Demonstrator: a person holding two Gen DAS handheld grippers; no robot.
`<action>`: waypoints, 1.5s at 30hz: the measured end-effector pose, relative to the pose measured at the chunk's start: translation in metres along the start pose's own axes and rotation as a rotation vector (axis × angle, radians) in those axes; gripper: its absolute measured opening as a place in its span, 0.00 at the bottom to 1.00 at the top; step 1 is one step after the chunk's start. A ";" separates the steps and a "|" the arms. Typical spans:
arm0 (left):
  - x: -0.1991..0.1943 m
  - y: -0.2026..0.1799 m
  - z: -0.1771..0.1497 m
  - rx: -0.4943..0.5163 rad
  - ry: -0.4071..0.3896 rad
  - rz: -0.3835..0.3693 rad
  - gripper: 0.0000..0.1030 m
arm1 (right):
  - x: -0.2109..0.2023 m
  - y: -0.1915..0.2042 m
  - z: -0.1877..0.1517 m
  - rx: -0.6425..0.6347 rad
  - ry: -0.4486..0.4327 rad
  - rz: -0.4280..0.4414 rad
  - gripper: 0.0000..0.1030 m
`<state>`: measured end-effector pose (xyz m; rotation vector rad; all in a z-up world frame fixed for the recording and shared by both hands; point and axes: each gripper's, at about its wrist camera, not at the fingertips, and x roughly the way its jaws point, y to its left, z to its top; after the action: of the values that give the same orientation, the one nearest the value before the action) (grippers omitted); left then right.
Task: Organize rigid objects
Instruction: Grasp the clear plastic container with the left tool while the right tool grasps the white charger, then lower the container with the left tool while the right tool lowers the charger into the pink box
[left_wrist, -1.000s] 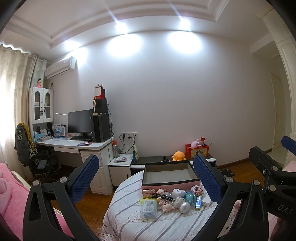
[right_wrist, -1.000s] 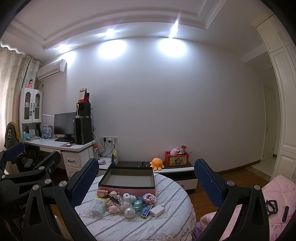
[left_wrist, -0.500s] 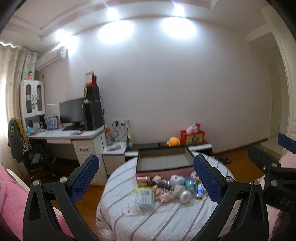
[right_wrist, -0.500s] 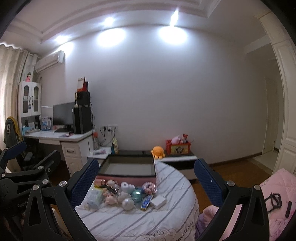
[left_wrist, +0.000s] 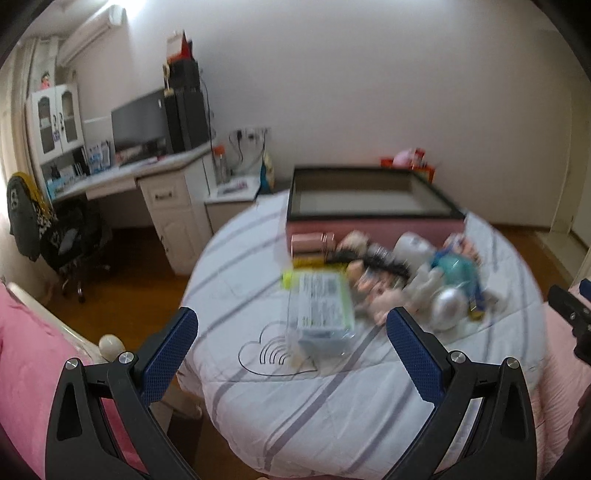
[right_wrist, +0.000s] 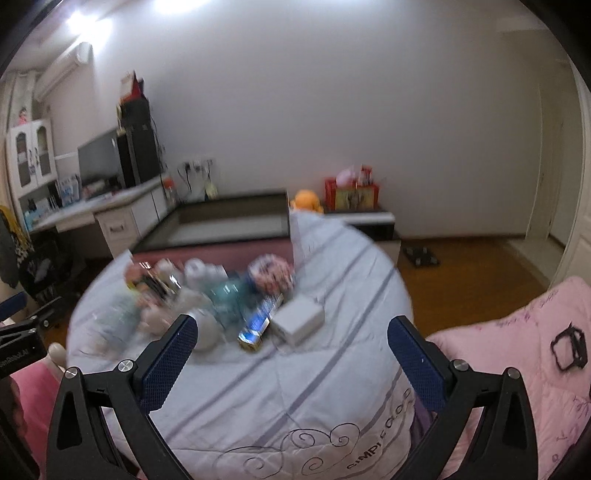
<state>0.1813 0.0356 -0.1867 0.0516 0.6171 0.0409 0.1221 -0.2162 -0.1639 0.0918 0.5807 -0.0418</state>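
A round table (left_wrist: 332, 398) with a striped white cloth carries a pile of small objects. Nearest in the left wrist view is a clear packet with a green label (left_wrist: 321, 310); beside it lie pink figurines (left_wrist: 373, 291), a teal toy (left_wrist: 452, 267) and a silver ball (left_wrist: 448, 308). Behind them stands an empty pink box with a dark rim (left_wrist: 369, 192). In the right wrist view a white block (right_wrist: 299, 317) and a blue packet (right_wrist: 256, 325) lie nearest. My left gripper (left_wrist: 291, 332) and right gripper (right_wrist: 291, 339) are both open, empty, short of the pile. Both views are blurred.
A white desk (left_wrist: 155, 173) with a monitor and a black chair (left_wrist: 74, 243) stand at the left. Pink bedding (right_wrist: 517, 354) lies right of the table, and more (left_wrist: 33, 369) lies at the left. A low cabinet (right_wrist: 369, 218) with an orange plush sits behind.
Both grippers have dropped lower and moved closer to the table; the pile and box now fill more of each view. Jaws remain open.
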 end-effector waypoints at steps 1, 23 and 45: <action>0.006 -0.002 -0.001 0.004 0.017 0.002 1.00 | 0.007 -0.001 -0.001 0.001 0.015 0.001 1.00; 0.110 0.000 -0.017 -0.025 0.227 -0.054 1.00 | 0.087 -0.013 -0.010 -0.018 0.168 0.020 1.00; 0.104 -0.009 -0.007 0.053 0.183 -0.123 0.66 | 0.137 -0.024 0.008 -0.108 0.242 0.007 0.98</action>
<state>0.2623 0.0323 -0.2534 0.0620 0.8029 -0.0908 0.2392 -0.2424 -0.2346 -0.0062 0.8227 0.0077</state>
